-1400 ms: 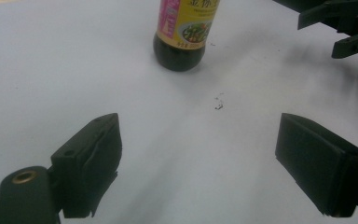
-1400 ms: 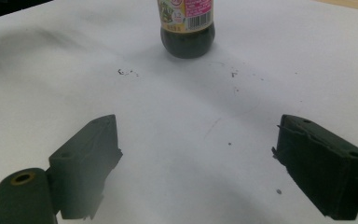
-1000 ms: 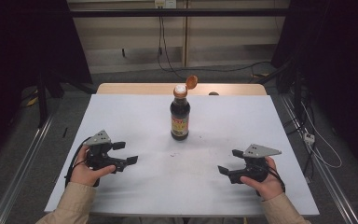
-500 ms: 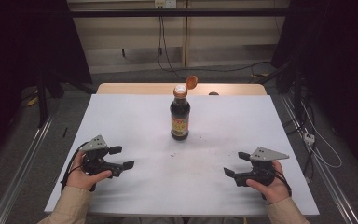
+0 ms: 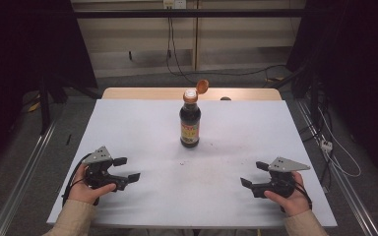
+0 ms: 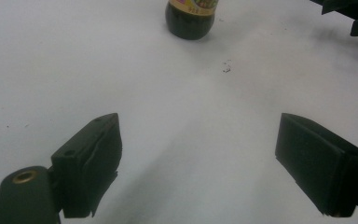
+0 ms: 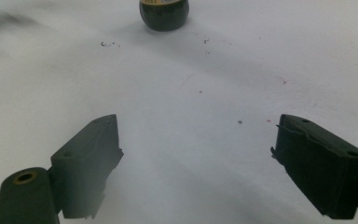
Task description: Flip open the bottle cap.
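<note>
Upright, bottle (image 5: 190, 120), cap (image 5: 202, 86) flipped open — dark contents, probably sauce.

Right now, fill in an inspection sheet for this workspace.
Surface: white table top, a few small dark specks near the middle.
Job's things: dark sauce bottle upright at centre, orange flip cap hinged open.
Clutter: nothing seen.
Grippers: left claw and right claw both open, holding nothing, resting low near the front edge, apart from the bottle.
Cables: black cable trails from the left claw; more on the floor behind.
Surroundings: dark curtains, grey floor, metal rails.
</note>
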A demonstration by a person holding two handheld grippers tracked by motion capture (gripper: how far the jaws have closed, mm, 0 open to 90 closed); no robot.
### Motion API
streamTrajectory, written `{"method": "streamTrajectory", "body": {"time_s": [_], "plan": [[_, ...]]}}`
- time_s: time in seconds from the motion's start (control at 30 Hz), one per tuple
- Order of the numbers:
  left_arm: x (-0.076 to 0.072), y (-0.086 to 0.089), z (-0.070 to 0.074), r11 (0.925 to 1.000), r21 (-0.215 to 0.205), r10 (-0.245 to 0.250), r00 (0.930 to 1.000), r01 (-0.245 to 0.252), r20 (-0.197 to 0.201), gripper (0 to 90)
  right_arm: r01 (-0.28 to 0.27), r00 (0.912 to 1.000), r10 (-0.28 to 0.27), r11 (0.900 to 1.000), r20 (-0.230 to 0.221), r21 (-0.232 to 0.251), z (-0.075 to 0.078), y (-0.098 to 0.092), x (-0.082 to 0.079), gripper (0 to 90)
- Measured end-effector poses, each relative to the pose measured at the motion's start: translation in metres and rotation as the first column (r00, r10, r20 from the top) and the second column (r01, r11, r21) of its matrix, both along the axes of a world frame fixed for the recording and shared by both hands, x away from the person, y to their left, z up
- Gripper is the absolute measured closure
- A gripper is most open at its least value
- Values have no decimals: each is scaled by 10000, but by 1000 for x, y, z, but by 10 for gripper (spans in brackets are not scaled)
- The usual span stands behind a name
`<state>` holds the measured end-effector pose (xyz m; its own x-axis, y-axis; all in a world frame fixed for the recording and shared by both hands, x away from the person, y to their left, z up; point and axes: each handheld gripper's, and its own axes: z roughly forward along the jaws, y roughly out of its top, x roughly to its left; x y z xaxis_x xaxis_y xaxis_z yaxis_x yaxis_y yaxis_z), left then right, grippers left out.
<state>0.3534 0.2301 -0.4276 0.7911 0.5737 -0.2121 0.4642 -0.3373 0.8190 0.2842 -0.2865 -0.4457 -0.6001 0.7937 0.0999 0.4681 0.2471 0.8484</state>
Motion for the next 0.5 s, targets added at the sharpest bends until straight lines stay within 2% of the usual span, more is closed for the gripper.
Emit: {"method": "streamTrajectory", "body": {"time_s": [0.5], "plan": [[0,-1,-5,9998,79,156,9999,-156,-4,137,-37,10000,39,9994,46,-330,-2,1,0,134]]}}
